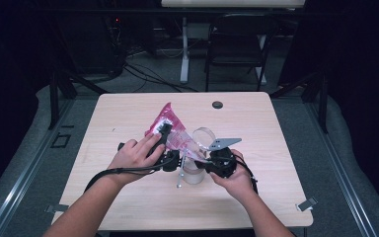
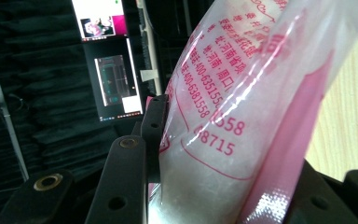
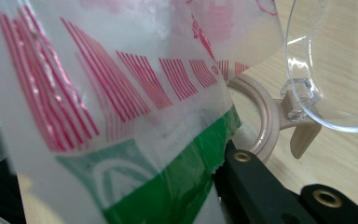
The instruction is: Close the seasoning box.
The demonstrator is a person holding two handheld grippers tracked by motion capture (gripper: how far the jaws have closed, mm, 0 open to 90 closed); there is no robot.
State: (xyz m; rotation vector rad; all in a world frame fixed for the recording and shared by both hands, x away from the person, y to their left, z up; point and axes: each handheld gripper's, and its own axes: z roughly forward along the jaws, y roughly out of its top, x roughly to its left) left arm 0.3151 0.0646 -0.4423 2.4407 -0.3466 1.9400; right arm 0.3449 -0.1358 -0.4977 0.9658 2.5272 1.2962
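Note:
A pink and clear plastic bag [image 1: 170, 129] with white contents is held tilted above the table. My left gripper [image 1: 164, 131] is shut on its upper part; in the left gripper view the bag [image 2: 223, 116] sits pressed between the black fingers [image 2: 151, 130]. My right gripper [image 1: 201, 160] is shut on the bag's lower end, where a barcode and a green corner [image 3: 121, 93] cover most of the right gripper view. A clear jar [image 1: 193, 173] stands under that end, its hinged clear lid [image 1: 203, 136] open. The jar's rim [image 3: 261, 116] and lid [image 3: 335, 60] lie just beyond my jaw.
The wooden table [image 1: 128, 197] has a black round plug [image 1: 217, 104] near its far edge. A thin metal piece [image 1: 179, 180] lies left of the jar. A black chair [image 1: 237, 39] stands behind the table. A lit monitor [image 2: 107, 60] hangs in the dark.

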